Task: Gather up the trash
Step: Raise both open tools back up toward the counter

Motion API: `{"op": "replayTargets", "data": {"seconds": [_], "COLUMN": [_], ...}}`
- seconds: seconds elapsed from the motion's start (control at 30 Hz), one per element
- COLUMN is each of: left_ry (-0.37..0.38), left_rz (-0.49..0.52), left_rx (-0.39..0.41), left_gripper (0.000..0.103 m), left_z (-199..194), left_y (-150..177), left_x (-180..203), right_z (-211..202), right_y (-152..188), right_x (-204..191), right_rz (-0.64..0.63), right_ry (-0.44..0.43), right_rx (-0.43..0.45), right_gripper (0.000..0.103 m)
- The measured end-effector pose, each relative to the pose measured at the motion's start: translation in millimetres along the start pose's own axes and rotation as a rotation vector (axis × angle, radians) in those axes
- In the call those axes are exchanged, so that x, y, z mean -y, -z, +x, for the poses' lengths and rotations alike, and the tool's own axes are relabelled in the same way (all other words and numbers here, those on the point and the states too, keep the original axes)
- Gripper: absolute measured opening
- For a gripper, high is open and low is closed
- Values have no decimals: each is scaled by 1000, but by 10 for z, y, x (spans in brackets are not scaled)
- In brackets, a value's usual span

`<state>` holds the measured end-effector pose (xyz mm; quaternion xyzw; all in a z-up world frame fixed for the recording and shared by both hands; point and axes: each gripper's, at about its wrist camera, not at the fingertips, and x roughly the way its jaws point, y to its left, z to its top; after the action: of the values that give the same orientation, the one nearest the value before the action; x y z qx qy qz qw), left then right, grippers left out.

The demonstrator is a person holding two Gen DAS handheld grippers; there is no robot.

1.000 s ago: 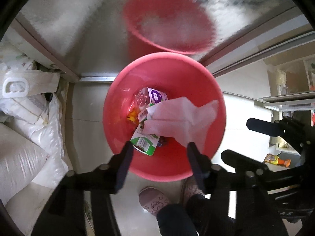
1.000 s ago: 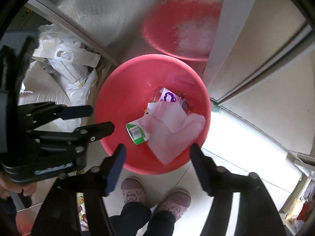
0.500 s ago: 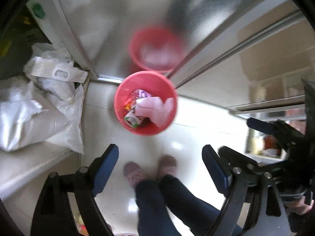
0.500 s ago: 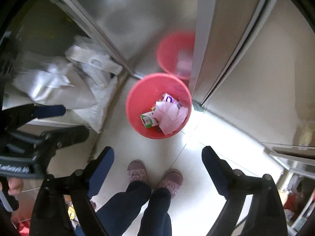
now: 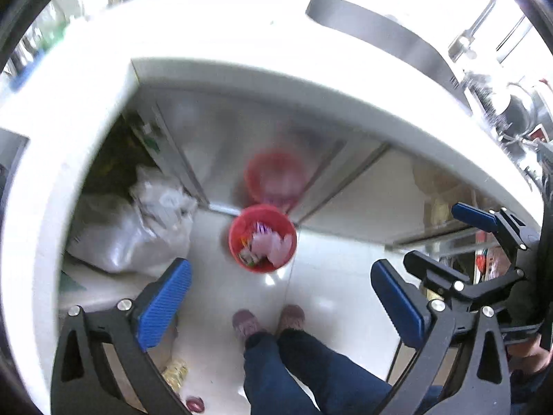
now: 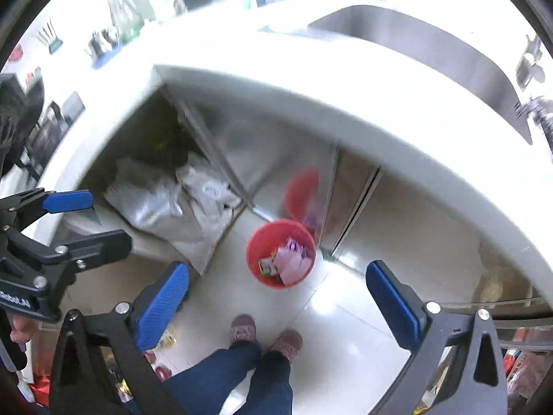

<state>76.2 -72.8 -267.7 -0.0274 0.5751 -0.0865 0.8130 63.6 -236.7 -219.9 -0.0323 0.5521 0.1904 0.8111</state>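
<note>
A red bin (image 5: 262, 242) stands upright on the pale tiled floor (image 5: 325, 297), its round mouth facing straight up, right against the shiny cabinet doors (image 5: 221, 145) below a white counter (image 5: 276, 55). The doors mirror it as a blurred red shape. Inside lie pink tissue (image 5: 273, 247) and small cartons (image 6: 268, 264), too small and soft to read. White plastic bags (image 5: 138, 228) slump in the open space left of the bin.

The left gripper (image 5: 280, 297) hangs high above, its jaws opening wide with nothing between them; the right gripper (image 6: 278, 297) is also opening and empty. Each camera catches the other gripper at its edge, partly cut off. The person's shoes (image 6: 266, 337) and blue trouser legs (image 5: 304, 370) show below. The sink (image 6: 432, 41) on the counter is smeared by motion blur.
</note>
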Motion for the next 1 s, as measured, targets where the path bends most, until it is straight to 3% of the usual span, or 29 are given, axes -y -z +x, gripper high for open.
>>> {"op": "replayTargets", "data": {"seconds": [0.3, 0.57, 0.83, 1.0], "left_ry": [-36, -22, -45, -42], "left_rz": [23, 35, 67, 108], "left_rx": [163, 243, 266, 250], "left_gripper": [103, 103, 103, 103], "left_z": [-929, -1221, -1180, -964], "left_y": [-469, -939, -1750, -2304], "left_x": [119, 82, -145, -344], "right_z": [-674, -1015, -947, -731], "right_y": [-519, -1029, -1673, -2101], "right_x": [80, 93, 191, 236], "right_rz": [8, -9, 42, 102], "right_ry": [-17, 18, 32, 92], "right_rx": [154, 259, 277, 274], "right_gripper": [102, 102, 102, 102]}}
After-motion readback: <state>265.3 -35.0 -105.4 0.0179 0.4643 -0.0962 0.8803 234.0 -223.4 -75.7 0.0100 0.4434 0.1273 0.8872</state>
